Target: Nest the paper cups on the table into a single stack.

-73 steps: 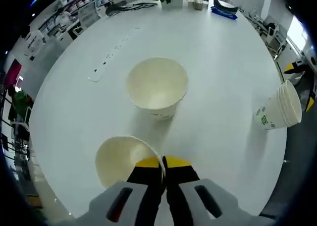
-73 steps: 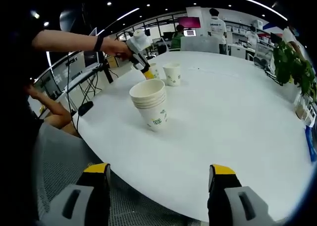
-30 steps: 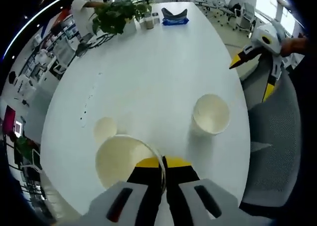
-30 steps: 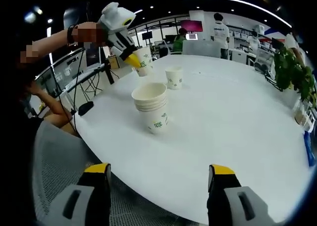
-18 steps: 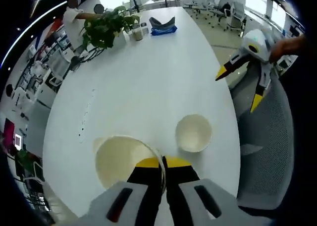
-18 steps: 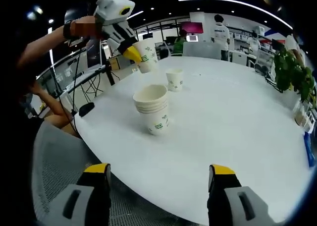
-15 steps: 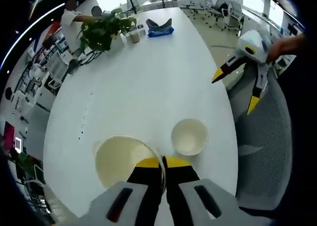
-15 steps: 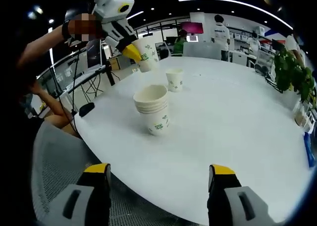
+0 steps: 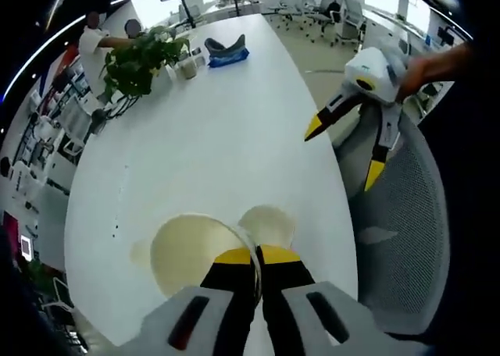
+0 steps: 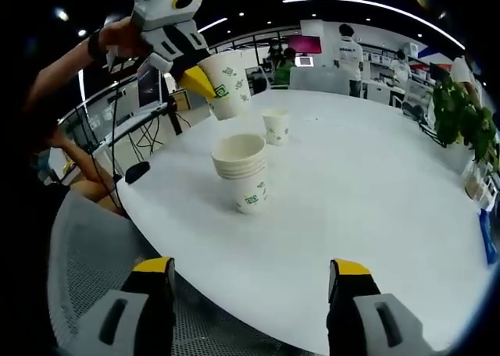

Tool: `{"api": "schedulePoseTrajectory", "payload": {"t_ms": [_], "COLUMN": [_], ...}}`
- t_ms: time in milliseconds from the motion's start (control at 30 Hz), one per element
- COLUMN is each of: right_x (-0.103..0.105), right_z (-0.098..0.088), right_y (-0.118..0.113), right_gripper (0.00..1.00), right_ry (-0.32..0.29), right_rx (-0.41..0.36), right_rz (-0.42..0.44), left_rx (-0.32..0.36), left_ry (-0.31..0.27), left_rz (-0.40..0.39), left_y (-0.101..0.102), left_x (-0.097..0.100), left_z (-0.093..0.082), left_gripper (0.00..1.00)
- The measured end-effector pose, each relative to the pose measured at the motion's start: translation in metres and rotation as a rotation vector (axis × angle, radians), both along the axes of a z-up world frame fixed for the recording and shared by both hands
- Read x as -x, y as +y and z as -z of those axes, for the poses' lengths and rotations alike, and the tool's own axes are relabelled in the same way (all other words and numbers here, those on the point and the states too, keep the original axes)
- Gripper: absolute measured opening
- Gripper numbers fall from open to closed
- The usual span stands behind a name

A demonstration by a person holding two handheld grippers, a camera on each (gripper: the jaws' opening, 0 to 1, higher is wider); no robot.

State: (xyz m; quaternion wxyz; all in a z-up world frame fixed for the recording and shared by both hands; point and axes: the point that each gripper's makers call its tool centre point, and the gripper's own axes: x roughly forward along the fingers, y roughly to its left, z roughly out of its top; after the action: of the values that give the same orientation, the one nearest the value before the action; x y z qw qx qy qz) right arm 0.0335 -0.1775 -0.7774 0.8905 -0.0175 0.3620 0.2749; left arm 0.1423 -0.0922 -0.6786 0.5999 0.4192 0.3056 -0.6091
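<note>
Held cup [image 10: 224,83] now above stack [image 10: 244,171]; still between left jaws

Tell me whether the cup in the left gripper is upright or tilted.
Tilted. In the right gripper view the held paper cup leans in the left gripper, above the upright stack.

An open-plan office: a long white meeting table [image 10: 375,208], potted plant [image 9: 141,59], mesh chair [image 9: 398,223], wall screen [image 10: 301,36].

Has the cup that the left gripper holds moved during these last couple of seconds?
Yes. In the right gripper view, the held cup has risen from the table beside the lone cup and come nearer the stack.
</note>
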Motion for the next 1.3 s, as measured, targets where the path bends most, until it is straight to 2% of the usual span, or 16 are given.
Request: {"api": "schedulePoseTrajectory", "payload": {"t_ms": [233,433,867,1300], "right_x": [0.001,0.002,0.002,0.002], "right_z": [-0.001,0.000,0.002,0.002], "right_y": [0.000,0.000,0.000,0.000], "right_gripper": [0.81,0.81,0.81,0.81], "right_ry": [-0.001,0.002,0.004,0.009], "right_rx": [0.002,0.001,0.002,0.002], "right_rz": [-0.002,-0.005,-0.007,-0.005], "left_rx": [-0.009,-0.025,-0.051,-0.071], "left_ry": [0.009,0.020,0.058,0.068], "left_rz": [0.029,0.042,0.043,0.049], "left_y": [-0.009,-0.013,-0.014,-0.017], "left_x": [0.016,0.022,0.029,0.028], "left_z": [0.003,0.014,0.042,0.055], "left_gripper": [0.00,0.00,0.00,0.00]}}
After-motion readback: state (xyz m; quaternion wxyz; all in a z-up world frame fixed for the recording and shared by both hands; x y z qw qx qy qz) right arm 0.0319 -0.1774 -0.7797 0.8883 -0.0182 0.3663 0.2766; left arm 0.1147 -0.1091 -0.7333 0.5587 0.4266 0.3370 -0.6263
